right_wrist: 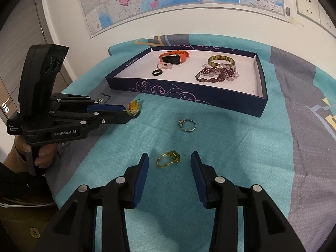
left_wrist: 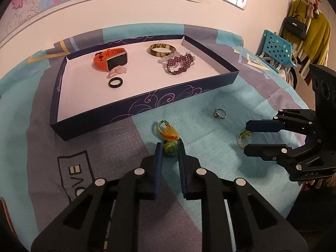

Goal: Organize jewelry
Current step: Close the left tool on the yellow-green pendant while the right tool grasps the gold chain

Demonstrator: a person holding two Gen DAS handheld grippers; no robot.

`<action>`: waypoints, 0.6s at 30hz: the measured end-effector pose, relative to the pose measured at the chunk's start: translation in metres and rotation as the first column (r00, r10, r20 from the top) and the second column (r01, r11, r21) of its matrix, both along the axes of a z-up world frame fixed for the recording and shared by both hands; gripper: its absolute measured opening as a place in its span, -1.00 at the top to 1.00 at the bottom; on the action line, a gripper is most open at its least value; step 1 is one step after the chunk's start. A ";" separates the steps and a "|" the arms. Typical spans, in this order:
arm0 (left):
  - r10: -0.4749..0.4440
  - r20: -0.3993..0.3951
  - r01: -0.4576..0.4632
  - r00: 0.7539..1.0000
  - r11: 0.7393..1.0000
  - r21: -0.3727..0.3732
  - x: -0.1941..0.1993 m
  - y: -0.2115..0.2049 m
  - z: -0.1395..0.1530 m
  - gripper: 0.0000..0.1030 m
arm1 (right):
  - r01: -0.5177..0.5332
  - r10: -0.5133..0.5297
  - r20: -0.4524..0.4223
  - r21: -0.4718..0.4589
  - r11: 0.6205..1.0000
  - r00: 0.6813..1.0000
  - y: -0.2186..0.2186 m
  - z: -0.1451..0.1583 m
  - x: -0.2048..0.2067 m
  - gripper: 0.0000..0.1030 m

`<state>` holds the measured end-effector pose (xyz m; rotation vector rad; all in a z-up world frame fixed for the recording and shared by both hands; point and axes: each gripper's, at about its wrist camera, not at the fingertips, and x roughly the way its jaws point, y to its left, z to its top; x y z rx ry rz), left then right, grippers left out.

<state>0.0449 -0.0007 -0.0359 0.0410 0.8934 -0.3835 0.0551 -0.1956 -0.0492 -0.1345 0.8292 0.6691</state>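
Note:
A pendant [left_wrist: 170,138] with a green bead, a yellow stone and a beaded loop lies on the teal cloth, and my left gripper [left_wrist: 170,145] is shut on its green bead. The right wrist view shows the same grip [right_wrist: 131,111] from the side. A small gold-and-green beaded ring [right_wrist: 168,160] lies on the cloth between the fingers of my right gripper [right_wrist: 170,157], which is open and clear of it. A silver ring [right_wrist: 188,125] lies loose just beyond. The dark blue tray [right_wrist: 189,95] behind holds an orange watch [right_wrist: 174,57], a black ring [right_wrist: 157,72], a bangle [right_wrist: 220,61] and a purple bead bracelet [right_wrist: 216,74].
A pink ring [left_wrist: 116,71] lies in the tray beside the watch. The patterned cloth [left_wrist: 199,138] covers the table, with a wall and map behind. A blue perforated basket [left_wrist: 275,48] and hanging clothes stand off to the right. A hand [right_wrist: 42,153] grips the left gripper's handle.

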 end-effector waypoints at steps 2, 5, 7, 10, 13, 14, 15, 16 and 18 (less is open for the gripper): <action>-0.001 0.000 0.001 1.000 1.000 -0.003 -0.002 0.000 0.000 0.72 | 0.007 -0.007 0.000 -0.002 1.000 1.000 0.000 0.000 0.001 0.44; -0.008 0.001 0.008 1.000 1.000 -0.008 -0.006 0.000 0.001 0.73 | 0.015 -0.015 -0.002 0.000 1.000 1.000 -0.001 -0.001 0.002 0.59; -0.014 -0.001 0.014 1.000 1.000 -0.016 -0.010 0.001 0.001 0.73 | 0.015 -0.015 -0.001 -0.002 1.000 1.000 -0.001 -0.001 0.003 0.69; -0.033 -0.013 0.032 0.999 0.998 -0.049 -0.014 0.002 0.001 0.73 | 0.013 -0.013 -0.005 0.001 1.000 1.000 -0.002 -0.002 0.003 0.87; -0.039 -0.014 0.038 0.999 0.997 -0.071 -0.019 0.005 0.004 0.73 | 0.011 -0.011 -0.006 0.005 1.000 1.000 -0.002 -0.002 0.003 0.91; -0.043 -0.017 0.041 0.999 0.995 -0.092 -0.020 0.007 0.006 0.73 | 0.009 -0.009 -0.007 0.006 1.000 1.000 -0.002 -0.002 0.002 0.91; -0.050 -0.019 0.047 0.999 0.991 -0.126 -0.022 0.011 0.008 0.73 | 0.011 -0.011 -0.007 0.007 1.000 1.000 -0.002 -0.002 0.002 0.91; -0.053 -0.017 0.049 0.998 0.986 -0.161 -0.023 0.014 0.012 0.74 | 0.011 -0.011 -0.009 0.009 1.000 1.000 -0.002 -0.002 0.002 0.91; -0.046 -0.018 0.041 0.999 0.982 -0.186 -0.024 0.019 0.015 0.87 | 0.012 -0.012 -0.011 0.011 1.000 1.000 -0.002 -0.002 0.002 0.91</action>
